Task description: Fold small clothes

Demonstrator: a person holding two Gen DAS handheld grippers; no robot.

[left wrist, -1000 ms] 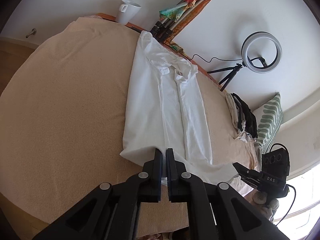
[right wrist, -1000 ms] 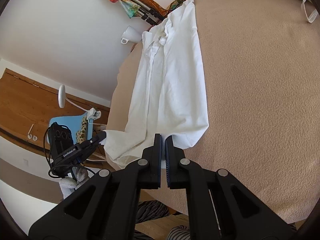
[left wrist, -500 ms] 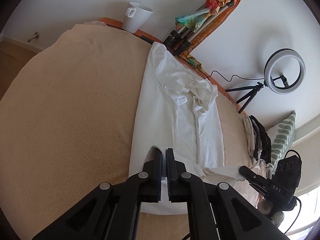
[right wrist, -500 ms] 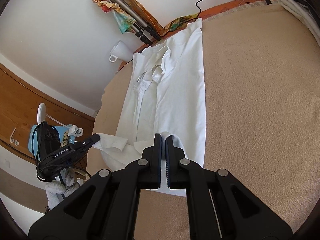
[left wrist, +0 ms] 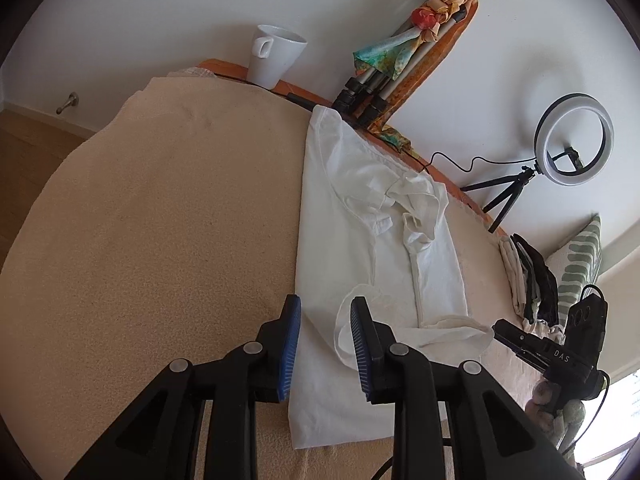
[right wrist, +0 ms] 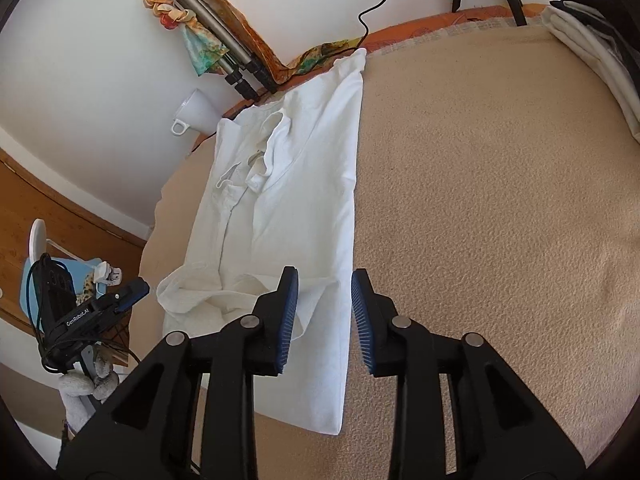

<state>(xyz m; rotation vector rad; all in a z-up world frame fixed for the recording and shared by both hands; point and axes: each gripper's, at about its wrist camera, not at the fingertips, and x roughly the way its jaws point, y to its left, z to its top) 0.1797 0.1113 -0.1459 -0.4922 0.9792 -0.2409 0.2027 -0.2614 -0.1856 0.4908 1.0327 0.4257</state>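
White shirt (left wrist: 360,264) lies lengthwise-folded on the beige blanket (left wrist: 160,240). Left gripper (left wrist: 325,322) and right gripper (right wrist: 324,294) hover above its hem, jaws wide, empty.

Bare blanket (right wrist: 500,200) right of shirt (right wrist: 304,184); mug (left wrist: 276,56), tripod (left wrist: 384,84) at far edge.

The near hem of the white shirt (left wrist: 340,408) is partly covered by the left claw (left wrist: 325,312). The folded clothes stack (right wrist: 592,44) is cut off by the frame's edge. The ring light's (left wrist: 575,138) cable end is hidden behind the shirt.
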